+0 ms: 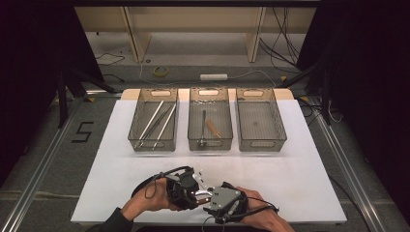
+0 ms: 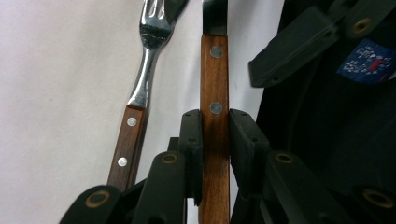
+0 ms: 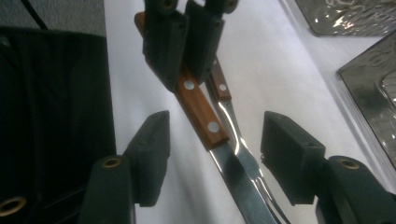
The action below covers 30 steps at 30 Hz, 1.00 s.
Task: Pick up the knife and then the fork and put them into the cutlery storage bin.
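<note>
The left tool (image 2: 215,135) pinches the wooden handle of a knife (image 2: 214,84), holding it just above the white tabletop (image 1: 290,174), with a wood-handled fork (image 2: 140,93) close beside it. The right tool (image 3: 215,154) stands spread, its pads on either side of the knife's blade and the fork's steel end without touching them. Beyond them sit three mesh trays (image 1: 261,145).

three bins (image 1: 208,145) stand in a row at the far side of the surface (image 1: 300,179). at the near edge, a knife (image 2: 215,107) sits in the left tool (image 1: 186,188), a fork (image 2: 144,79) just left of it on the surface.
</note>
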Motion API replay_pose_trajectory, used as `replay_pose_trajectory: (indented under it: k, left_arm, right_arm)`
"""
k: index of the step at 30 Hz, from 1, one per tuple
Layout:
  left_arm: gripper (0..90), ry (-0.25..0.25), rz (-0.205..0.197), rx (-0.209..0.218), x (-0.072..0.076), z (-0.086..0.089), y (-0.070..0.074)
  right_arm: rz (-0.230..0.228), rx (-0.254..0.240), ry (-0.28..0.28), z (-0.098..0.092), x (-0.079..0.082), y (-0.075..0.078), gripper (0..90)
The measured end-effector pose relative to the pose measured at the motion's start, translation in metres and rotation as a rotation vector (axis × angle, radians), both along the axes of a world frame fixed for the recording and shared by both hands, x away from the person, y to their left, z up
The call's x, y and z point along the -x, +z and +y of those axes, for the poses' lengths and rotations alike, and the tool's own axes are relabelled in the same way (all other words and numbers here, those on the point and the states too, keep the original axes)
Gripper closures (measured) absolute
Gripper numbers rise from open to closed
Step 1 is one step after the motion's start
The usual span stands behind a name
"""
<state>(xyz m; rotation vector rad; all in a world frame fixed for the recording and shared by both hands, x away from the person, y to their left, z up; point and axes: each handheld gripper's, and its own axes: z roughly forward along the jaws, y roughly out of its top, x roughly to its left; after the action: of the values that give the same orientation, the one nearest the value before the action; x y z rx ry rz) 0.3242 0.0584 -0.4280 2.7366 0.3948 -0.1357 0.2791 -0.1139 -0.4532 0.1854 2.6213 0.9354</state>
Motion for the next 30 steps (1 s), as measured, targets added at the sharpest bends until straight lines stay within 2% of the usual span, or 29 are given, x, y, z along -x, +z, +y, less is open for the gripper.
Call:
replay_pose_trajectory:
  k: [4, 10, 13, 15, 16, 18, 20, 21, 23, 25, 27, 30]
  left_arm:
    - [75.1, -0.003, 0.007, -0.005, -0.002, -0.001, 0.001]
    - [75.1, 0.0, 0.024, 0.001, -0.002, -0.006, 0.004]
    - [75.0, -0.013, 0.025, -0.007, -0.003, -0.008, 0.005]
    - [75.0, -0.022, 0.035, -0.012, -0.004, -0.009, 0.005]
    - [75.0, -0.021, 0.034, -0.009, -0.004, -0.009, 0.005]
    - [75.0, -0.024, 0.039, -0.012, -0.005, -0.01, 0.004]
    - [75.0, -0.022, 0.042, -0.01, -0.005, -0.01, 0.004]
    - [75.0, -0.023, 0.042, -0.01, -0.005, -0.01, 0.004]
    - [75.0, -0.022, 0.043, -0.007, -0.005, -0.01, 0.005]
    - [74.9, -0.026, 0.041, -0.002, -0.005, -0.01, 0.006]
    - [74.9, -0.035, 0.044, 0.005, -0.006, -0.009, 0.008]
    - [74.4, -0.039, 0.039, 0.019, -0.006, -0.007, 0.01]
  right_arm:
    - [-0.045, 0.038, 0.018, 0.002, 0.0, -0.003, 50.1]
    - [-0.055, 0.058, 0.036, 0.005, 0.001, -0.006, 56.5]
    - [-0.073, 0.091, 0.058, 0.006, 0.001, -0.006, 59.7]
    - [-0.083, 0.094, 0.057, 0.006, 0.003, -0.007, 61.8]
    - [-0.105, 0.102, 0.058, 0.006, 0.003, -0.007, 62.9]
    - [-0.109, 0.115, 0.069, 0.007, 0.003, -0.007, 65.1]
    - [-0.113, 0.124, 0.085, 0.007, 0.003, -0.007, 68.4]
    - [-0.137, 0.119, 0.08, 0.007, 0.004, -0.008, 69.1]
    - [-0.14, 0.127, 0.087, 0.007, 0.005, -0.008, 70.1]
    - [-0.166, 0.129, 0.099, 0.007, 0.006, -0.008, 71.2]
    - [-0.173, 0.126, 0.102, 0.007, 0.008, -0.007, 72.6]
    - [-0.192, 0.165, 0.152, 0.004, 0.007, -0.004, 75.0]
